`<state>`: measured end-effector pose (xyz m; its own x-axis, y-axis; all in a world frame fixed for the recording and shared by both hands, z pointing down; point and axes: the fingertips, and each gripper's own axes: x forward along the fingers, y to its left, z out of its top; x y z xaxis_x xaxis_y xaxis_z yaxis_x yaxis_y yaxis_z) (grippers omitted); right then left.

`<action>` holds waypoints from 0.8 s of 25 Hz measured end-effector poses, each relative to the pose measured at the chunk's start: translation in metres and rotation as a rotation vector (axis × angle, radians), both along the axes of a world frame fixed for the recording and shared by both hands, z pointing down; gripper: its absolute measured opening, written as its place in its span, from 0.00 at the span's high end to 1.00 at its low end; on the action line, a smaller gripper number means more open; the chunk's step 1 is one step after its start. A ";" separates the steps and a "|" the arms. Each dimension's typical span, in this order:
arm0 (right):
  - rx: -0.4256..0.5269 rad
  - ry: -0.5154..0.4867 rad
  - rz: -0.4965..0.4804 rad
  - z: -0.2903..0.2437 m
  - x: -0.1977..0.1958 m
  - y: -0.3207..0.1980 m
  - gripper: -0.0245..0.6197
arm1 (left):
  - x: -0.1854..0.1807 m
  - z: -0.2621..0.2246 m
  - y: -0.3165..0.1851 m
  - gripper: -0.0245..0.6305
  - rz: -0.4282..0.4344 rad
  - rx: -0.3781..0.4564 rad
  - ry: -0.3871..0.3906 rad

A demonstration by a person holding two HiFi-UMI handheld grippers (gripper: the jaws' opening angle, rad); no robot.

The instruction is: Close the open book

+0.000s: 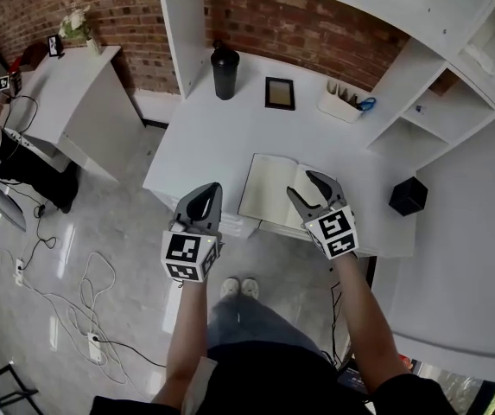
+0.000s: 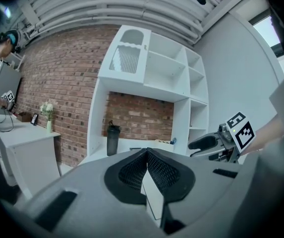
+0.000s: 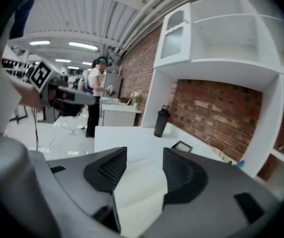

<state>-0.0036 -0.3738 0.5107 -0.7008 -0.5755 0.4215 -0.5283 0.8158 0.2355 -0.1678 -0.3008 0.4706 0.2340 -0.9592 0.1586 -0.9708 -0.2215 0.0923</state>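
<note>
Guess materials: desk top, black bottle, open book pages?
White rectangular desk top: probably laminated or painted board, smooth, matte, no grain. Tall black bottle: plastic or coated metal, dull sheen; cannot tell which. Open cream-paged book: paper, flat matte sheets.

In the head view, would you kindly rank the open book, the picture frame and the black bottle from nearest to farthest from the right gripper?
1. Open book: directly beneath the right gripper, at the front.
2. Picture frame: farther back, roughly in the middle.
3. Black bottle: farthest back, off to the left.
</note>
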 end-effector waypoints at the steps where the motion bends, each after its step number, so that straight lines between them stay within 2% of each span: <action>1: -0.002 0.060 -0.049 0.010 -0.007 0.005 0.63 | -0.003 0.002 0.002 0.95 -0.005 -0.003 0.002; 7: 0.041 0.365 -0.254 0.070 -0.033 0.036 0.63 | -0.022 0.015 0.012 0.95 -0.051 -0.031 0.019; 11: 0.039 0.513 -0.360 0.114 -0.040 0.064 0.63 | -0.030 0.023 0.018 0.95 -0.070 -0.042 0.025; 15: 0.047 0.634 -0.395 0.144 -0.036 0.079 0.63 | -0.032 0.027 0.021 0.95 -0.075 -0.051 0.027; 20: 0.095 0.723 -0.367 0.161 -0.035 0.076 0.64 | -0.031 0.032 0.026 0.95 -0.077 -0.068 0.027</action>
<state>-0.0381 -0.2975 0.6714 -0.4248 -0.4179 0.8030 0.0783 0.8668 0.4925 -0.1990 -0.2749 0.5030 0.1647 -0.9619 0.2182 -0.9817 -0.1385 0.1306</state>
